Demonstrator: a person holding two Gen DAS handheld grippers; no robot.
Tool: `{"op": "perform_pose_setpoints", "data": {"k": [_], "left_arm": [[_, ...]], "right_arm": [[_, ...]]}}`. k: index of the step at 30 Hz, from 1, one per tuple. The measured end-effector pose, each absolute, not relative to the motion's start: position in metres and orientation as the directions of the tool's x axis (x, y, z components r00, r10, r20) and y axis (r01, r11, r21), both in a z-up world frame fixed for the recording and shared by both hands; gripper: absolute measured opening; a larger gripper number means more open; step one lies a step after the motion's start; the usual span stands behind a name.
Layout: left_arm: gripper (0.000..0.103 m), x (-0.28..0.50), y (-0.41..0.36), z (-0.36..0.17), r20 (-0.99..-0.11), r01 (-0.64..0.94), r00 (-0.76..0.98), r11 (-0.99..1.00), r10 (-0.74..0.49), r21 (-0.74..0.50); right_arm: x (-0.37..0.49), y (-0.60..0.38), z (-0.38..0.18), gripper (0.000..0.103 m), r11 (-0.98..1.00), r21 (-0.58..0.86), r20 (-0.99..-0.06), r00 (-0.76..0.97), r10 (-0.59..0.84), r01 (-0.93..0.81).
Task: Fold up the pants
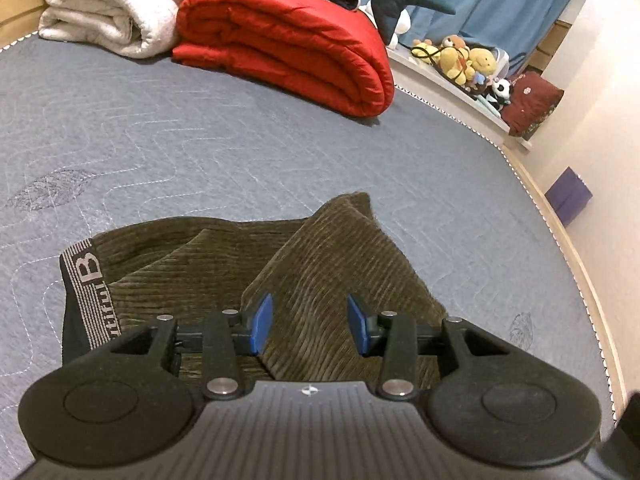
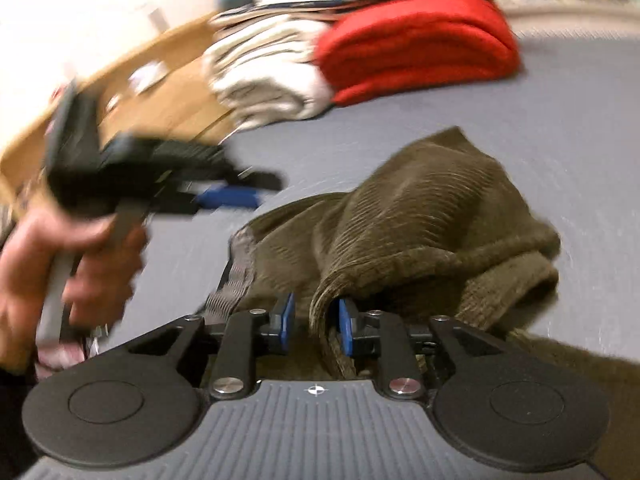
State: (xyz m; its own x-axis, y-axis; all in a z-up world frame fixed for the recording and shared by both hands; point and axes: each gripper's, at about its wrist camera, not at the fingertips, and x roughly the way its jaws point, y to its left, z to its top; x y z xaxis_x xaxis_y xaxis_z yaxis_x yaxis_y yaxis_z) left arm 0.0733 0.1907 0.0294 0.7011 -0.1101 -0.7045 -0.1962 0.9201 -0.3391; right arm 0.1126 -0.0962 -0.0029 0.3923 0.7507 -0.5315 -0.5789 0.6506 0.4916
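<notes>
The olive-brown corduroy pants lie bunched on the grey mattress, with a grey lettered waistband at the left. My left gripper is open and empty, held just above the pants. In the right wrist view the pants are heaped, with a fold lifted. My right gripper is open, and a fold of the cloth hangs between its blue pads against the right one. The left gripper also shows there at the left, blurred, in a hand.
A folded red quilt and a rolled white blanket lie at the far side of the mattress. Stuffed toys sit on a ledge at the right. A purple box stands on the floor past the mattress edge.
</notes>
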Motion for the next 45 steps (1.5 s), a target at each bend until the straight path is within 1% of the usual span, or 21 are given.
{"op": "perform_pose_setpoints", "data": {"k": [1, 3, 6, 11, 16, 20, 23, 24, 25, 26, 27, 29, 32, 35, 37, 38, 40, 41, 43, 44, 45], "left_arm": [[0.045, 0.074, 0.191, 0.029, -0.705, -0.191, 0.7, 0.92, -0.117, -0.343], [0.045, 0.074, 0.189, 0.029, -0.705, -0.172, 0.696, 0.921, -0.138, -0.35], [0.045, 0.073, 0.183, 0.03, -0.704, -0.129, 0.686, 0.922, -0.182, -0.364], [0.048, 0.066, 0.161, 0.024, -0.716, -0.032, 0.633, 0.914, -0.294, -0.404], [0.063, 0.059, 0.114, 0.012, -0.731, 0.072, 0.573, 0.911, -0.37, -0.405], [0.065, 0.058, 0.071, -0.005, -0.776, 0.143, 0.537, 0.943, -0.33, -0.302], [0.063, 0.064, 0.061, -0.023, -0.799, 0.103, 0.533, 0.959, -0.278, -0.265], [0.057, 0.067, 0.062, -0.027, -0.8, 0.094, 0.533, 0.958, -0.277, -0.27], [0.04, 0.069, 0.061, -0.031, -0.8, 0.083, 0.536, 0.96, -0.269, -0.267], [0.031, 0.071, 0.06, -0.034, -0.802, 0.074, 0.541, 0.964, -0.254, -0.255], [0.016, 0.072, 0.06, -0.034, -0.803, 0.062, 0.551, 0.971, -0.226, -0.23], [0.013, 0.071, 0.06, -0.03, -0.8, 0.036, 0.577, 0.984, -0.165, -0.177], [0.012, 0.065, 0.063, -0.018, -0.78, 0.012, 0.614, 0.989, -0.124, -0.147], [0.012, 0.058, 0.061, -0.005, -0.753, 0.048, 0.646, 0.991, -0.124, -0.122], [0.012, 0.05, 0.058, 0.002, -0.742, 0.089, 0.658, 0.992, -0.129, -0.094], [0.012, 0.048, 0.058, 0.005, -0.739, 0.112, 0.659, 0.99, -0.137, -0.084], [0.012, 0.04, 0.055, 0.008, -0.738, 0.165, 0.657, 0.985, -0.152, -0.056], [0.012, 0.037, 0.054, 0.01, -0.74, 0.184, 0.655, 0.982, -0.152, -0.039], [0.012, 0.033, 0.055, 0.012, -0.745, 0.214, 0.653, 0.977, -0.138, 0.006], [0.012, 0.031, 0.056, 0.015, -0.74, 0.22, 0.662, 0.975, -0.118, 0.041], [0.012, 0.03, 0.059, 0.019, -0.732, 0.218, 0.674, 0.974, -0.101, 0.066]], "right_arm": [[0.121, -0.1, -0.008, 0.033, 0.652, 0.539, -0.531, 0.386, 0.754, -0.533], [0.134, -0.107, -0.017, 0.049, 0.633, 0.635, -0.517, 0.366, 0.774, -0.442], [0.147, -0.117, -0.029, 0.049, 0.57, 0.745, -0.46, 0.351, 0.815, -0.347], [0.177, -0.134, -0.047, 0.051, 0.545, 0.818, -0.438, 0.414, 0.798, -0.183], [0.208, -0.138, -0.063, 0.051, 0.504, 0.861, -0.422, 0.458, 0.782, -0.068], [0.217, -0.129, -0.061, 0.051, 0.496, 0.866, -0.413, 0.462, 0.785, -0.068], [0.224, -0.128, -0.056, 0.051, 0.483, 0.871, -0.394, 0.46, 0.796, -0.09], [0.224, -0.128, -0.054, 0.049, 0.481, 0.871, -0.388, 0.455, 0.802, -0.104], [0.226, -0.125, -0.05, 0.048, 0.479, 0.87, -0.383, 0.452, 0.805, -0.116], [0.226, -0.126, -0.049, 0.04, 0.479, 0.869, -0.38, 0.449, 0.809, -0.128], [0.224, -0.128, -0.046, 0.026, 0.486, 0.862, -0.38, 0.453, 0.807, -0.143], [0.223, -0.133, -0.043, 0.013, 0.498, 0.852, -0.381, 0.463, 0.8, -0.159], [0.221, -0.142, -0.042, 0.01, 0.514, 0.841, -0.381, 0.488, 0.785, -0.168], [0.226, -0.143, -0.048, 0.018, 0.538, 0.831, -0.416, 0.482, 0.771, -0.143], [0.231, -0.14, -0.056, 0.043, 0.523, 0.846, -0.423, 0.466, 0.777, -0.103], [0.234, -0.137, -0.059, 0.06, 0.509, 0.857, -0.42, 0.455, 0.785, -0.087], [0.24, -0.125, -0.066, 0.063, 0.484, 0.872, -0.413, 0.419, 0.809, -0.075], [0.242, -0.119, -0.068, 0.062, 0.48, 0.874, -0.413, 0.406, 0.815, -0.074], [0.245, -0.107, -0.068, 0.05, 0.492, 0.867, -0.422, 0.405, 0.811, -0.082], [0.246, -0.101, -0.066, 0.025, 0.494, 0.865, -0.421, 0.406, 0.811, -0.091], [0.246, -0.096, -0.063, 0.009, 0.497, 0.862, -0.418, 0.412, 0.809, -0.1]]}}
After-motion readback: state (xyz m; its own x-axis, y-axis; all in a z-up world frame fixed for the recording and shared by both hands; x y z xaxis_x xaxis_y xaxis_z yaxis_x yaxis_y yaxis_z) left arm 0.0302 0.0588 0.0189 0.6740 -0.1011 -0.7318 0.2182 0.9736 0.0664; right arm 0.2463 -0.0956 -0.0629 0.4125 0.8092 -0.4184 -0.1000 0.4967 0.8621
